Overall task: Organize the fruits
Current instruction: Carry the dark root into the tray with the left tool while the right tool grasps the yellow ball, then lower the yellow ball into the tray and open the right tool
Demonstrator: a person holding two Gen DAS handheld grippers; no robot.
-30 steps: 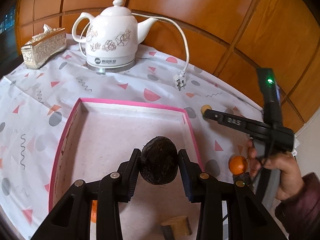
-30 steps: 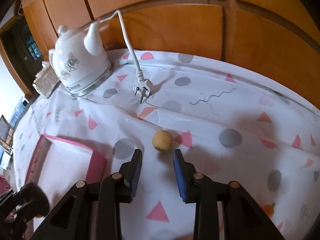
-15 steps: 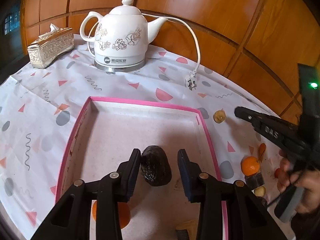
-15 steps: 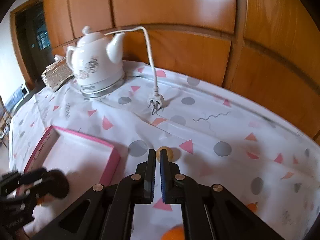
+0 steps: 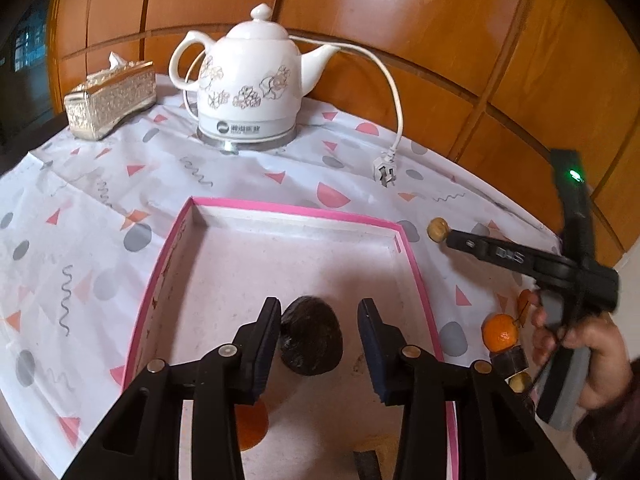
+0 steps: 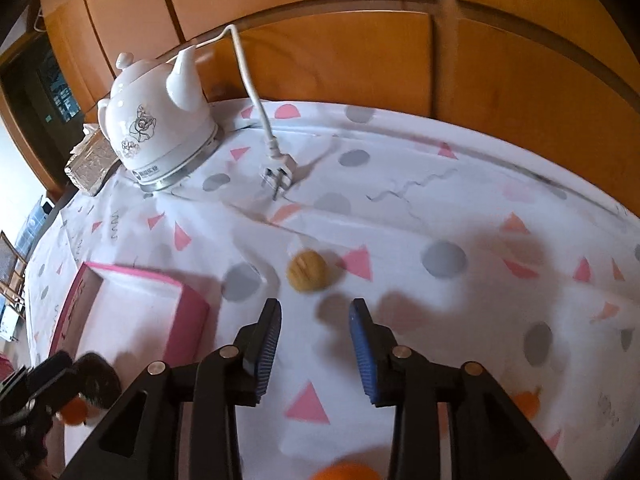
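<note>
My left gripper [image 5: 318, 344] is open above the pink-rimmed tray [image 5: 296, 206]. A dark, wrinkled fruit [image 5: 311, 335] lies on the tray floor between its fingers, close to the left one. An orange [image 5: 251, 424] lies in the tray under that gripper. My right gripper [image 6: 314, 354] is open over the tablecloth, with a small tan fruit [image 6: 307, 271] just beyond its fingertips. That fruit also shows in the left wrist view [image 5: 437, 229], at the tip of the right gripper [image 5: 454, 240].
A white kettle [image 5: 250, 84] with its cord and plug [image 5: 385, 170] stands at the back, a tissue box [image 5: 110, 98] to its left. An orange [image 5: 500, 332] and small fruits lie right of the tray. Another orange [image 6: 348, 472] lies under my right gripper.
My left gripper opened and let go of the dark fruit, which now rests in the tray. My right gripper shut half a second ago, then opened again near the tan fruit.
</note>
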